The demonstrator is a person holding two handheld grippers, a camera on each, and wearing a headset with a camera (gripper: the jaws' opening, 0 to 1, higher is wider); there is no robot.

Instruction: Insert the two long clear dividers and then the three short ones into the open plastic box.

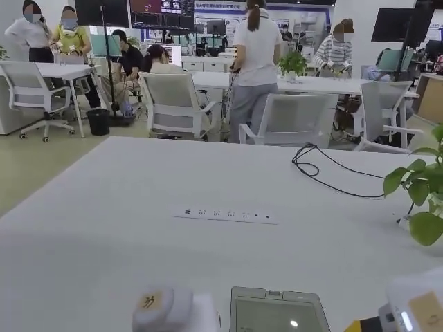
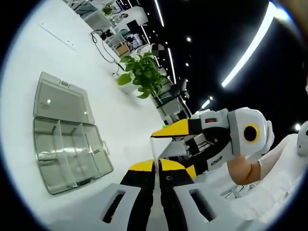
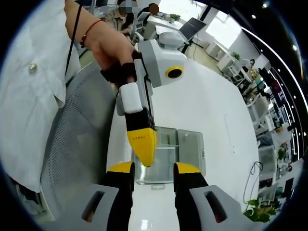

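The open box (image 2: 45, 159) lies on the table (image 1: 138, 207), lid flat behind it, clear dividers (image 2: 66, 153) standing in its base, a plant (image 2: 139, 72) well beyond it. Beside the box, the left claw (image 2: 158, 164) is clenched on nothing. The right claw (image 3: 154, 168) is released and empty, with the box just beyond its jaws.

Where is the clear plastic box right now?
In the head view, the open clear plastic box lies on the white table, bottom centre, nearer than the socket strip.
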